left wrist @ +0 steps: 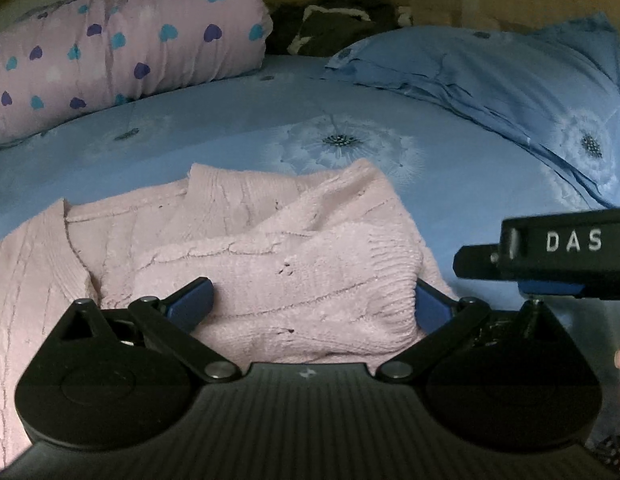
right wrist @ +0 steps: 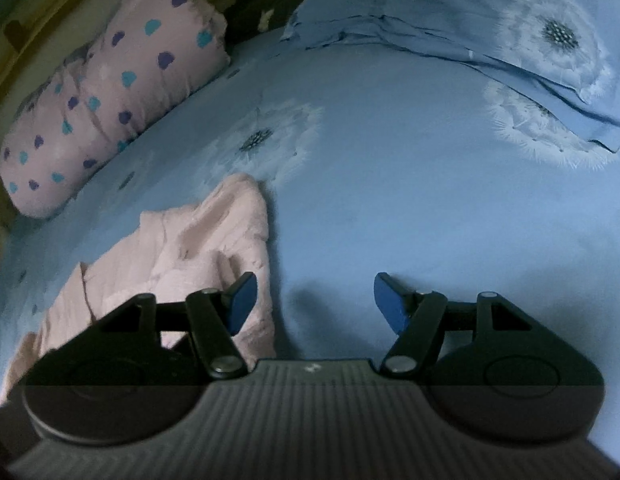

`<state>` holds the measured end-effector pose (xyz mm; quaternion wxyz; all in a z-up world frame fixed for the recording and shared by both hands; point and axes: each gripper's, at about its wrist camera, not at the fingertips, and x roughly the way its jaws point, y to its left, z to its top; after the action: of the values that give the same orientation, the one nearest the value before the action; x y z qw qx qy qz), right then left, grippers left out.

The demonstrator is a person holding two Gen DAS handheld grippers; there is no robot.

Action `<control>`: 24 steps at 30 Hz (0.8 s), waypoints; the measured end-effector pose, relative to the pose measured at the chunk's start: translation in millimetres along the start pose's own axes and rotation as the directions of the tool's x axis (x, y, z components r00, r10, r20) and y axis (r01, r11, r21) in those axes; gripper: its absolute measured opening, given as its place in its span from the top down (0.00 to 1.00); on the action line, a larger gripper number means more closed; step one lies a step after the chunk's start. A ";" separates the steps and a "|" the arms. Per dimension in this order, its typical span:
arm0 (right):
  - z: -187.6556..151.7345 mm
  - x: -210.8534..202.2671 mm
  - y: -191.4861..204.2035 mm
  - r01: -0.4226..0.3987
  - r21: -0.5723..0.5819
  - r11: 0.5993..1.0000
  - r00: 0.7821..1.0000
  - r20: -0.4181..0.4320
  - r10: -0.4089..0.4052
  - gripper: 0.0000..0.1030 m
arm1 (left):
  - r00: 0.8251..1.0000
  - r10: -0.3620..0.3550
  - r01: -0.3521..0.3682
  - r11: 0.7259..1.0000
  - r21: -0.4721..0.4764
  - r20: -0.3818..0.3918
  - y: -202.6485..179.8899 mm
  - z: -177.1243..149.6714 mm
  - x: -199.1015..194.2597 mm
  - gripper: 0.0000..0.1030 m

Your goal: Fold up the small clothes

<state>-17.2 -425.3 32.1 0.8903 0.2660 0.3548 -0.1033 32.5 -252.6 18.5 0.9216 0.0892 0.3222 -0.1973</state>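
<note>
- Bedding fills both views: a blue bed sheet (left wrist: 237, 120) printed with white dandelion heads, dimly lit.
- At the upper left of each frame lies a rolled pink quilt (left wrist: 121, 44) with purple and teal hearts; at the upper right a matching blue pillow (left wrist: 490, 76) rests on the sheet.
- Between quilt and pillow, at the top centre of the left wrist view, sits a dark bundle with pale trim (left wrist: 334, 24); what it is cannot be made out.
- A strip of wooden bed frame (right wrist: 41, 40) shows at the upper left edge of the right wrist view.
- The pink knit sweater (left wrist: 245, 248) lies crumpled on the sheet, filling the lower left and centre of the left wrist view; its near part is hidden behind the tool body and its left side is cut off by the frame.
- The left tool (left wrist: 310, 300) has a folded sweater sleeve with a ribbed cuff between its blue pads, which stand wide on either side; whether they press the knit cannot be told.
- The right tool (right wrist: 314, 300) stands open over bare sheet, nothing between its pads; its left pad overlaps the sweater's edge in the picture.
- Only the left wrist view shows the other tool from outside, a black body lettered "DAS" at the right edge, with part of a hand below it.
</note>
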 end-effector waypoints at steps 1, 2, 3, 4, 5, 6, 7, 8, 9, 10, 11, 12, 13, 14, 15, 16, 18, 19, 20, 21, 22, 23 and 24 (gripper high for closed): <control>-1.5 -0.4 0.3 0.006 -0.008 1.000 1.000 -0.002 -0.006 0.34 | 1.000 0.000 0.000 1.000 0.008 0.000 0.1 -0.3 0.9 0.00; -2.2 -1.0 -0.5 0.010 -0.010 1.000 1.000 -0.004 -0.010 0.34 | 1.000 0.000 0.000 1.000 0.016 0.000 -0.3 -0.6 2.1 0.00; -1.8 -1.5 -1.5 0.012 -0.006 1.000 1.000 -0.005 -0.012 0.34 | 1.000 0.001 -0.001 1.000 0.023 0.000 -0.5 -1.0 3.4 0.00; -1.8 -2.0 -2.8 0.011 0.001 1.000 1.000 -0.004 -0.011 0.34 | 1.000 0.002 -0.002 1.000 0.025 0.002 -0.6 -1.4 4.8 0.00; -1.5 -2.1 -3.9 0.013 0.012 1.000 1.000 -0.004 -0.012 0.34 | 1.000 0.002 -0.002 1.000 0.024 0.003 -0.3 -2.1 6.0 0.00; -0.9 -2.5 -5.0 0.014 0.026 1.000 1.000 -0.004 -0.014 0.34 | 1.000 0.001 -0.001 1.000 0.020 0.009 -0.1 -3.0 6.5 0.00; -0.4 -2.7 -5.7 0.013 0.035 0.999 1.000 -0.005 -0.013 0.34 | 1.000 0.000 0.000 1.000 0.016 0.022 -0.1 -4.4 6.4 0.00; 0.8 -3.1 -5.7 0.007 0.041 0.999 1.000 -0.005 -0.007 0.34 | 0.999 -0.002 0.002 1.000 0.015 0.035 -0.3 -5.9 6.2 0.00; 2.3 -3.5 -5.5 -0.001 0.043 0.999 1.000 -0.001 0.001 0.34 | 0.999 -0.002 0.001 1.000 0.019 0.042 -1.1 -6.5 5.8 0.02; 4.6 -4.1 -4.9 -0.012 0.044 0.999 1.000 0.006 0.011 0.34 | 0.999 -0.002 0.000 1.000 0.026 0.052 -2.2 -6.9 5.2 0.04; 5.7 -4.6 -4.8 -0.018 0.045 0.999 1.000 0.011 0.018 0.34 | 0.998 -0.002 0.001 1.000 0.031 0.059 -3.6 -6.6 4.3 0.08; 6.6 -5.1 -4.2 -0.022 0.046 0.999 1.000 0.016 0.021 0.34 | 0.998 -0.004 0.002 0.999 0.035 0.068 -5.1 -5.8 3.2 0.14; 7.6 -5.2 -4.0 -0.023 0.048 0.999 1.000 0.018 0.022 0.34 | 0.997 -0.006 0.003 0.999 0.038 0.075 -6.1 -4.7 2.3 0.18; 7.8 -5.2 -4.1 -0.023 0.054 0.998 1.000 0.020 0.022 0.34 | 0.997 -0.012 0.008 0.999 0.039 0.080 -7.1 -3.2 1.2 0.29; 8.3 -4.8 -4.3 -0.024 0.058 0.998 1.000 0.018 0.023 0.34 | 0.996 -0.023 0.019 0.999 0.041 0.083 -8.0 -1.4 -0.1 0.46; 8.8 -4.2 -3.9 -0.024 0.061 0.998 1.000 0.016 0.023 0.34 | 0.996 -0.037 0.034 0.999 0.040 0.081 -8.7 0.7 -2.1 0.54; 8.8 -3.6 -1.9 -0.025 0.056 0.998 1.000 0.013 0.024 0.34 | 0.995 -0.053 0.051 0.998 0.033 0.089 -8.4 4.5 -8.9 0.79; 9.1 -3.5 -0.4 -0.022 0.051 0.998 1.000 0.014 0.021 0.34 | 0.993 -0.064 0.061 0.998 0.032 0.099 -7.6 6.0 -13.6 0.85; 8.6 -3.2 1.9 -0.022 0.040 0.999 1.000 0.013 0.021 0.34 | 0.991 -0.072 0.069 0.997 0.029 0.111 -6.1 7.7 -18.7 0.88; 8.1 -3.1 3.8 -0.022 0.032 0.999 1.000 0.012 0.022 0.34 | 0.990 -0.071 0.068 0.997 0.026 0.125 -4.0 9.6 -24.4 0.89; 7.2 -3.2 6.1 -0.024 0.020 1.000 1.000 0.011 0.024 0.34 | 0.988 -0.067 0.064 0.998 0.025 0.137 -1.8 11.2 -29.7 0.90; 6.3 -3.4 8.5 -0.028 0.005 1.000 1.000 0.011 0.028 0.34 | 0.988 -0.061 0.057 0.998 0.027 0.145 1.2 13.0 -34.5 0.91; 5.6 -3.8 10.5 -0.031 -0.009 0.999 0.999 0.012 0.031 0.34 | 0.988 -0.052 0.048 0.998 0.028 0.148 5.4 14.7 -39.3 0.91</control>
<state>-12.7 -419.6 42.3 0.8952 0.2667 0.3455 -0.0896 15.0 -240.0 54.8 0.9366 0.0772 0.2525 -0.2303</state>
